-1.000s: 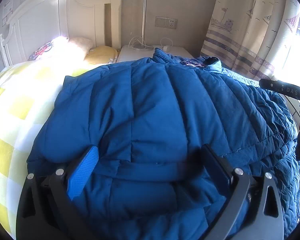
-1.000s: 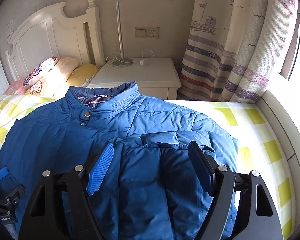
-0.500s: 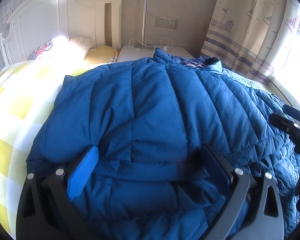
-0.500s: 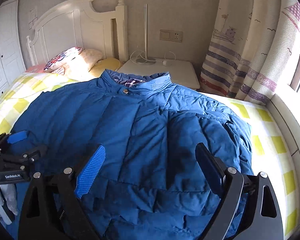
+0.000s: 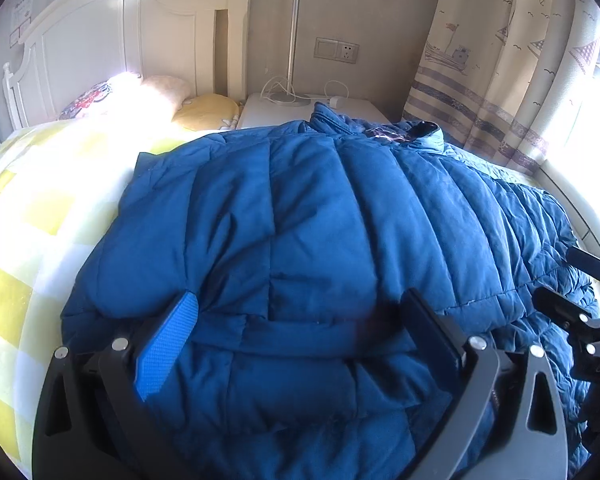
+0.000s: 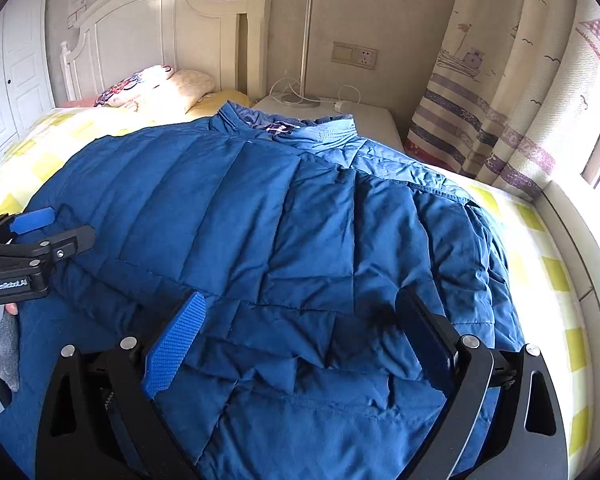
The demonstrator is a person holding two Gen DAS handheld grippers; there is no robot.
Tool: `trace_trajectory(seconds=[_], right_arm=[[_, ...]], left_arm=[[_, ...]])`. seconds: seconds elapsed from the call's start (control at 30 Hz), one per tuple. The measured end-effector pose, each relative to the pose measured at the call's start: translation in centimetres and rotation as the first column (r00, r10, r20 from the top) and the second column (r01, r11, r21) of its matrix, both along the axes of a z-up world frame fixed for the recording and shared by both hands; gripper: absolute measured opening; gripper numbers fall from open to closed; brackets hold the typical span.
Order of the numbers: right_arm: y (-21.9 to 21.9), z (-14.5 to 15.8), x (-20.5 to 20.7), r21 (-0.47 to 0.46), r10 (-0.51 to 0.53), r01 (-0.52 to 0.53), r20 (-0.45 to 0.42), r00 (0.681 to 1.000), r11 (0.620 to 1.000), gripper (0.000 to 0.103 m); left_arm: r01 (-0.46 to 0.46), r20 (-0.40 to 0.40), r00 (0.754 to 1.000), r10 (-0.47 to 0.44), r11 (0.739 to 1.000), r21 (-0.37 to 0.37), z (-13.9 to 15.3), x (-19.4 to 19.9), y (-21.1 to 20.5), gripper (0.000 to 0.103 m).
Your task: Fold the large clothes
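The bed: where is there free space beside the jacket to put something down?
Bare checked sheet lies between the jacket and the window wall, and more between the jacket and the pillows. The middle is fully covered.

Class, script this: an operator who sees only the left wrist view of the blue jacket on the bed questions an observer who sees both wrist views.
Operator: Is my right gripper holding fabric?
Observer: No. The right gripper has just been opening; its fingers straddle the jacket without pinching it.
Operator: What lies right of the jacket?
Observer: Bare yellow-checked sheet.
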State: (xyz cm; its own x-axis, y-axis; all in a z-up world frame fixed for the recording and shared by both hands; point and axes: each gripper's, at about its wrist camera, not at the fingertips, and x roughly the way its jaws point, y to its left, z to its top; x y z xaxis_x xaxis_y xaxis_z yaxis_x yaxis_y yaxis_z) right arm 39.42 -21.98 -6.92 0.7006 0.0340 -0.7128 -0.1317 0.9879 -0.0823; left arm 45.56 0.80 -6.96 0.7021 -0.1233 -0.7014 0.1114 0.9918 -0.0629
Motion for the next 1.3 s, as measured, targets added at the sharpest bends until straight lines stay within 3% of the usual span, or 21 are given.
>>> trace_trajectory(seconds=[0.13,0.23,0.27,0.33,0.43,0.53,0.6,0.67,0.73,0.77,0.9,1.03,1.13,1.23,1.3], right_arm=[[0.6,0.0,-4.1,-0.009,0.053,-0.053,-0.041,0.998,0.999,0.091],[0.8,-2.6,-4.8,-0.059,0.057,-0.065,-0.119,0.991,0.996,0.091],[0.6,-3.3,-4.6,-0.038,0.053,-0.059,-0.138,0.989,0.998,0.091],[0.6,-3.2,-4.5,-0.029,0.047,-0.052,-0.149,0.988,0.998,0.092],[0.3,-3.1,-4.3,-0.028,0.048,-0.053,-0.163,0.985,0.998,0.092],[-1.9,-1.9,-5.2,-0.072,-0.024,0.016,-0.109,0.994,0.997,0.092],[-5.0,-1.5,-5.6,-0.079,-0.129,0.122,-0.090,0.988,0.989,0.092],[-8.6,-2.6,-5.6,-0.031,-0.205,0.202,-0.142,0.968,0.979,0.093],[-11.2,-3.6,-5.8,0.104,-0.201,0.220,-0.169,0.965,0.970,0.097],[-11.4,-3.6,-6.0,0.123,-0.205,0.226,-0.165,0.965,0.966,0.097],[-9.8,-3.4,-5.8,0.017,-0.215,0.219,-0.136,0.967,0.976,0.097],[-9.7,-1.8,-7.7,0.025,-0.252,0.255,-0.083,0.964,0.967,0.096],[-6.8,0.5,-10.2,0.043,-0.145,0.146,-0.012,0.989,0.988,0.097],[-2.5,0.2,-11.1,-0.016,0.003,-0.004,-0.035,0.999,1.000,0.097],[-0.1,-2.2,-10.8,-0.088,0.057,-0.067,-0.116,0.992,0.994,0.097]], left_arm=[[0.100,0.023,0.995,-0.102,0.993,0.055,1.3,-4.5,-2.5,0.100],[0.142,-0.027,0.990,-0.140,0.964,0.225,-0.6,-6.5,-5.9,0.100],[0.141,-0.058,0.990,-0.130,0.951,0.275,-1.7,-6.4,-6.7,0.101],[0.130,-0.084,0.990,-0.113,0.961,0.245,-1.8,-5.9,-6.3,0.101],[0.118,-0.138,0.985,-0.100,0.985,0.126,-2.0,-5.0,-4.0,0.101],[0.034,-0.067,0.997,-0.025,0.989,0.142,-0.8,-6.0,-0.9,0.101],[-0.026,-0.077,0.996,0.036,0.992,0.119,-0.9,-6.0,2.0,0.100],[-0.073,-0.158,0.985,0.072,0.997,0.002,-1.5,-5.4,4.8,0.100],[-0.085,-0.182,0.980,0.074,0.995,-0.056,-1.7,-5.0,5.9,0.100],[-0.089,-0.188,0.979,0.078,0.995,-0.047,-1.8,-4.8,5.8,0.100],[-0.100,-0.189,0.975,0.118,0.990,0.099,-2.4,-4.6,3.7,0.101],[-0.129,-0.166,0.975,0.149,0.984,0.123,-1.6,-5.5,3.6,0.099],[-0.064,-0.103,0.992,0.071,0.996,0.068,0.0,-8.4,2.0,0.098],[0.047,-0.100,0.994,-0.034,0.991,0.124,-0.2,-10.4,-2.2,0.099],[0.089,-0.129,0.989,-0.065,0.978,0.189,-1.8,-10.8,-4.8,0.100]])
